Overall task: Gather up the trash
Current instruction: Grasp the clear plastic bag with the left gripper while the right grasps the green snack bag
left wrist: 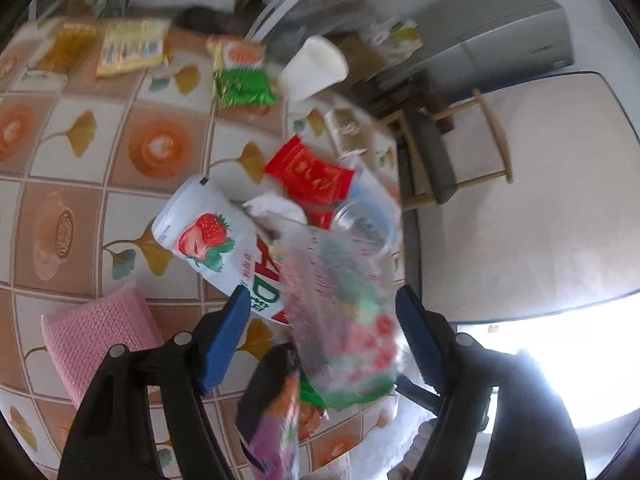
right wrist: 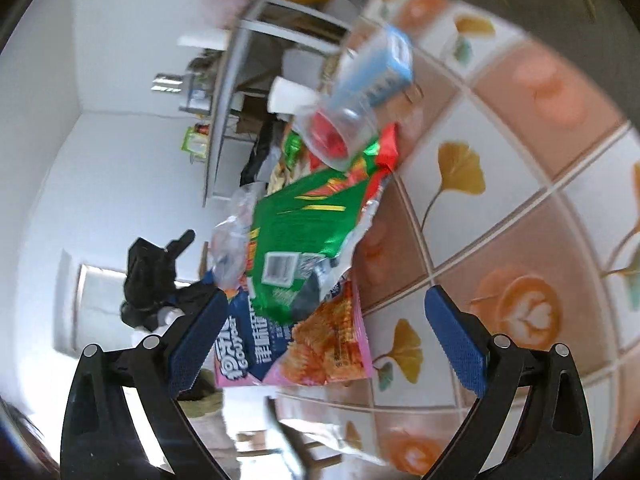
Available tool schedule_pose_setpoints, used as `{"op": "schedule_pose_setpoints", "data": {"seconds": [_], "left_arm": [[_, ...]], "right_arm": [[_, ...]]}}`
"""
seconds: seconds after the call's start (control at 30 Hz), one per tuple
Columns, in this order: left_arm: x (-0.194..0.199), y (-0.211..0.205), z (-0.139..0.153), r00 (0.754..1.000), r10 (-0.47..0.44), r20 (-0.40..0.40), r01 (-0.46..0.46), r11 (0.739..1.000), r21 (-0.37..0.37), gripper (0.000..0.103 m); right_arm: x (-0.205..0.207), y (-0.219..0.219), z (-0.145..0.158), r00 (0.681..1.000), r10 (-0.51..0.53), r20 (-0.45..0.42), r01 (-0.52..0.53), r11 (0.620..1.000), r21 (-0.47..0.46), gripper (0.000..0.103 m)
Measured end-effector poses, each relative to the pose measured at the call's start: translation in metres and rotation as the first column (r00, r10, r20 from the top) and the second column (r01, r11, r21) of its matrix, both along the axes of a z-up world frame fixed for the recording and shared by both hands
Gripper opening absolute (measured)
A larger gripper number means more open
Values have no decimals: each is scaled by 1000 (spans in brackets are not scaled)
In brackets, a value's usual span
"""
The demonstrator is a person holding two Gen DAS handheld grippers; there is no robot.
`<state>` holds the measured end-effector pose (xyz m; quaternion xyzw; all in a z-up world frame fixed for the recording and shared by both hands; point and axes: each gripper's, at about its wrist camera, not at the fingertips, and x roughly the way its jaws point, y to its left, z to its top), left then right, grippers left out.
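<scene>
Left gripper (left wrist: 320,332): your jaws stand wide and hold nothing; a crumpled clear wrapper (left wrist: 344,312) lies in the gap between them, touching neither pad as far as the blur allows.
Right gripper (right wrist: 326,328): jaws also wide and empty; the pink snack bag (right wrist: 320,352) sits just ahead of them, nearer the left finger.
Trash pile: a green foil bag (right wrist: 304,240) lies over the pink bag, and beyond it a clear plastic cup (right wrist: 344,132) lies tipped on its side on the bench (right wrist: 520,208). Ahead of your left jaws lie a strawberry drink pouch (left wrist: 204,236) and a red packet (left wrist: 308,176).
Step in hand: probably closing on the nearest wrapper, left side first.
How to do it well: centre the wrapper between the pads before you shut, and pinch a bunched fold, not a single loose edge, since thin film is likely to slip out.
Pace: both views are smeared, so slow down before you close.
Watch for: the overlapping bags may drag along together; lift gently and check what comes up.
</scene>
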<state>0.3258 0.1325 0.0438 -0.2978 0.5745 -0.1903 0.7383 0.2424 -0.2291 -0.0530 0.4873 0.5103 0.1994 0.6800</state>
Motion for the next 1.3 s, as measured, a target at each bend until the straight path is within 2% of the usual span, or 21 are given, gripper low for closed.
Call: {"op": "schedule_pose_setpoints", "data": {"seconds": [0.17,0.27,0.33,0.43,0.6,0.8,0.87,1.07,1.3], "left_arm": [[15,-3,-19,998,-27,-61,26,1000,-13,72],[20,-4,-27,996,-38,-79,36,999,-31,71],[22,-5,-32,995,-47,-86,44,998,-37,66],[23,-9,-36,994,-76,-84,71,996,-50,52],[19,-11,-34,994,-94,-51,92,995,-39,29],[15,-12,-29,995,-104,3,104,994,-19,11],[13,-12,-26,994,-103,23,103,995,-10,8],[2,-7,-7,990,-88,109,88,996,9,2],[-11,-1,15,979,-64,191,65,998,1,0]], "right_arm": [[11,2,-26,995,-17,-94,29,992,125,95],[13,2,-25,995,-19,-99,36,986,164,95],[14,2,-25,994,-19,-112,41,980,195,95],[15,4,-23,992,-14,-127,41,976,215,95],[18,15,-28,986,11,-164,26,974,224,88],[22,26,-37,979,29,-200,22,969,247,66],[27,31,-41,977,31,-213,25,966,256,53],[21,27,-42,977,39,-212,32,946,321,29],[19,28,-36,980,54,-192,29,914,404,12]]}}
